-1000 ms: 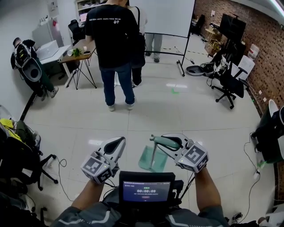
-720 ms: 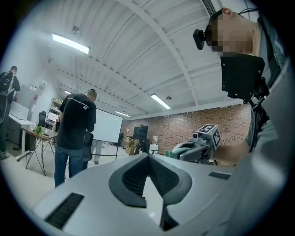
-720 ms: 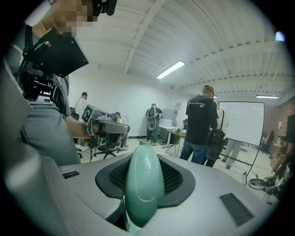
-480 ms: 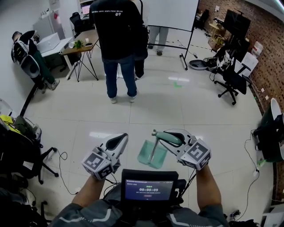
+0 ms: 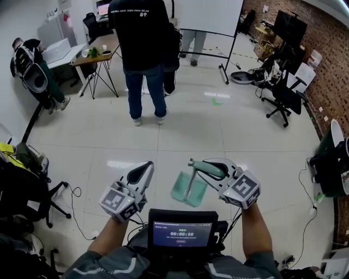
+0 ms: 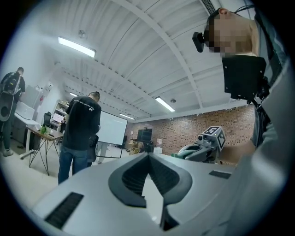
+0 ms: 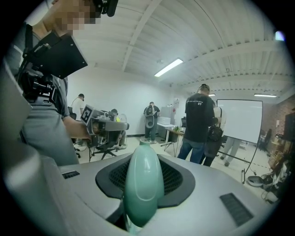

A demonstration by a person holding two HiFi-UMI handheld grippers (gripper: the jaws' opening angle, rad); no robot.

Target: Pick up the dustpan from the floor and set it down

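Head view: the right gripper (image 5: 192, 163) has its fingers pinching the dustpan (image 5: 184, 190) by its green grip, which points toward ten o'clock. The shaft hangs toward six o'clock, pan lowest. The left gripper (image 5: 146, 167), at nine o'clock, has its fingers pressed together on nothing.

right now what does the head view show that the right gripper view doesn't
Head view only: the dustpan's green tray hanging under its handle, and the chest screen. Right gripper view only: the ceiling light. Both: the right gripper shut on the handle, the left gripper, the person in black, the whiteboard.
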